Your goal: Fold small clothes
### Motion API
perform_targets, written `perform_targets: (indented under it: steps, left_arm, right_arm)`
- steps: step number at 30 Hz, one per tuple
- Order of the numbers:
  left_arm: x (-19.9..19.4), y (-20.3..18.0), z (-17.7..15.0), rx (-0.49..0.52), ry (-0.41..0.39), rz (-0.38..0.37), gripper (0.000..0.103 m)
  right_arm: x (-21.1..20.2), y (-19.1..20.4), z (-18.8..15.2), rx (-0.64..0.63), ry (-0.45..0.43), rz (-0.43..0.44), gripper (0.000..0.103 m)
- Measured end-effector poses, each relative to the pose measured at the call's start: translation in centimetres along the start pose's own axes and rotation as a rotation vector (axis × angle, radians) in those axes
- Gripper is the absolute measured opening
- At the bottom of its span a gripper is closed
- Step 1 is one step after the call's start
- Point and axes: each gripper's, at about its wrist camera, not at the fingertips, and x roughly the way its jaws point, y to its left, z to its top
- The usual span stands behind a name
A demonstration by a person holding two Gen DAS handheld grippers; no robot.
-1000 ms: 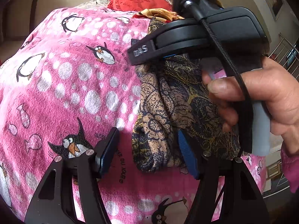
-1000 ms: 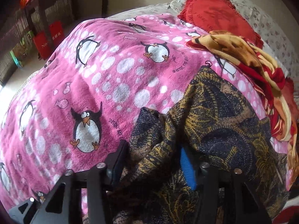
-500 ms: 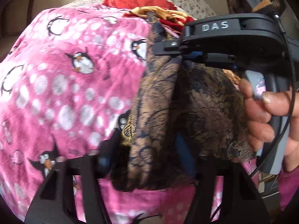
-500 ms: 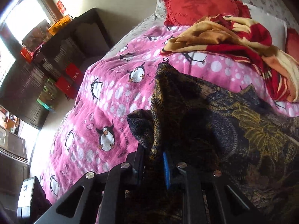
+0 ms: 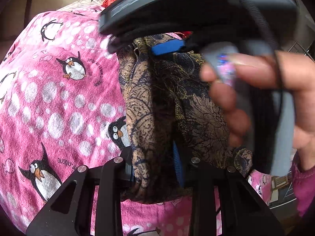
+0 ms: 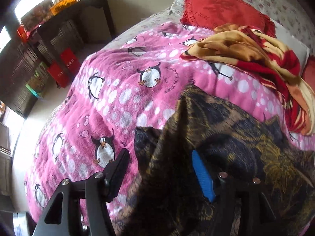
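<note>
Patterned garment (image 5: 149,106) mid-handoff: left tool (image 5: 155,165) closing on its bunched edge, right tool (image 6: 159,169) spreading open, so next smooth it onto the bed (image 6: 122,102).

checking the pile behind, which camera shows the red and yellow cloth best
The right wrist view: the red and yellow cloth lies crumpled in full sight on the pink blanket. In the left wrist view the other gripper hides nearly all of it.

Left tool (image 5: 155,165) closing, right tool (image 6: 161,171) opening
</note>
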Motion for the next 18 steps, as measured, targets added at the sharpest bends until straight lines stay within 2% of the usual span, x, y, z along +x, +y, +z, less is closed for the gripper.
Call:
perform_targets:
  steps: [3, 6, 9, 13, 18]
  left_arm:
    - [-0.3, -0.1, -0.9, -0.002, 0.012, 0.026, 0.029]
    - [-0.2, 0.0, -1.0, -0.013, 0.027, 0.042, 0.029]
    - [0.0, 0.1, -1.1, -0.016, 0.034, 0.060, 0.032]
    - [0.3, -0.3, -1.1, -0.009, 0.040, 0.087, 0.035]
    - [1.1, -1.8, -1.3, 0.018, 0.042, 0.123, 0.038]
  right_arm:
    - [1.9, 1.0, 0.4, -0.071, 0.035, -0.107, 0.070]
    - [2.2, 1.0, 0.1, -0.091, 0.016, -0.137, 0.069]
    - [1.6, 0.4, -0.5, -0.087, -0.014, -0.149, 0.052]
    - [0.4, -1.1, -2.0, -0.046, -0.017, -0.088, 0.038]
    - [-0.6, -2.6, -2.9, -0.002, -0.039, -0.011, 0.037]
